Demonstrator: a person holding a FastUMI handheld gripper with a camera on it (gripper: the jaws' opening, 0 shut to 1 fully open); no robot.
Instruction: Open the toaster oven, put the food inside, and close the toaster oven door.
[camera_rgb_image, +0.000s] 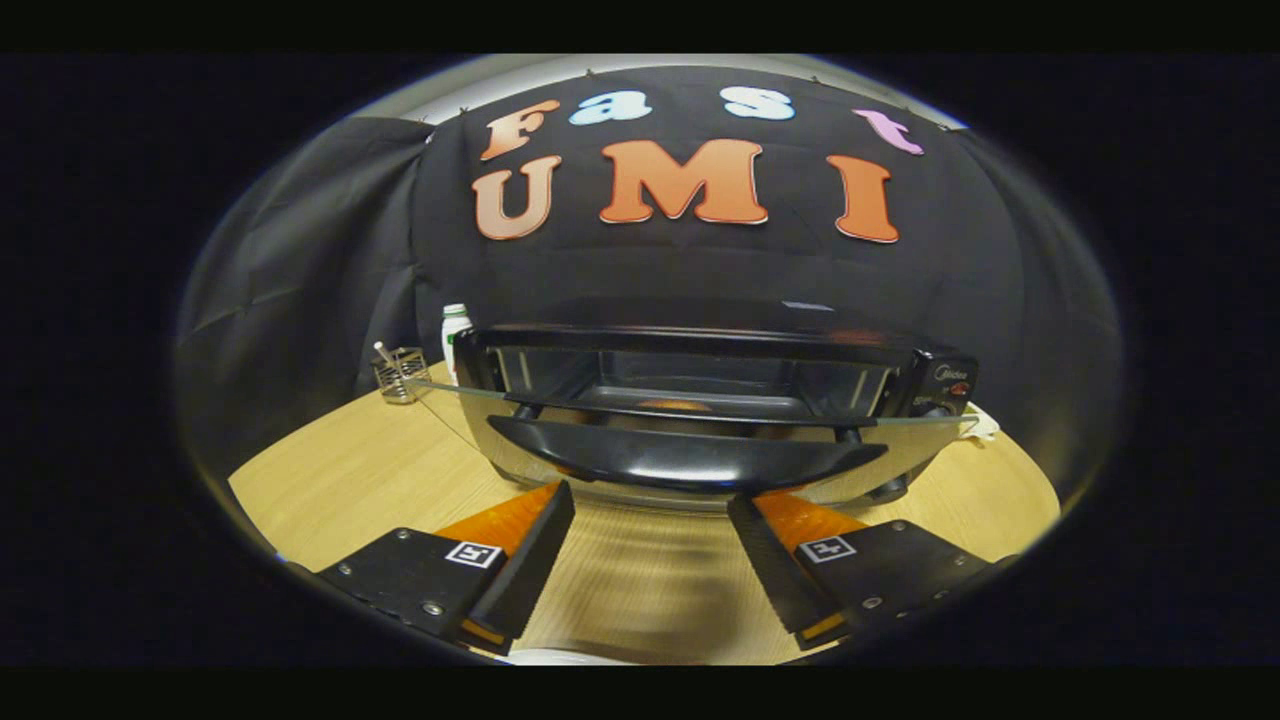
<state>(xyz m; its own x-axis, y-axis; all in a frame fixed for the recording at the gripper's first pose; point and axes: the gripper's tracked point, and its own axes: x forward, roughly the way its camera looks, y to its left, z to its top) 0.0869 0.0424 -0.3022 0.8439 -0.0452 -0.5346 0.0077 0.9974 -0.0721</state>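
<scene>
A black toaster oven (930, 375) stands on the wooden table just ahead of my fingers. Its glass door (450, 392) hangs open and lies about level, with the black handle (685, 455) along its front edge. Inside, on the tray (690, 400), a small orange-brown piece of food (673, 405) shows above the door. My gripper (650, 505) is open, its fingertips just below the handle and apart from it. Nothing is between the fingers.
To the left of the oven stand a white bottle with a green cap (455, 335) and a small wire holder (400, 373). Something white (985, 425) lies behind the oven's right side. Bare wooden table (340, 470) spreads left and right of the fingers.
</scene>
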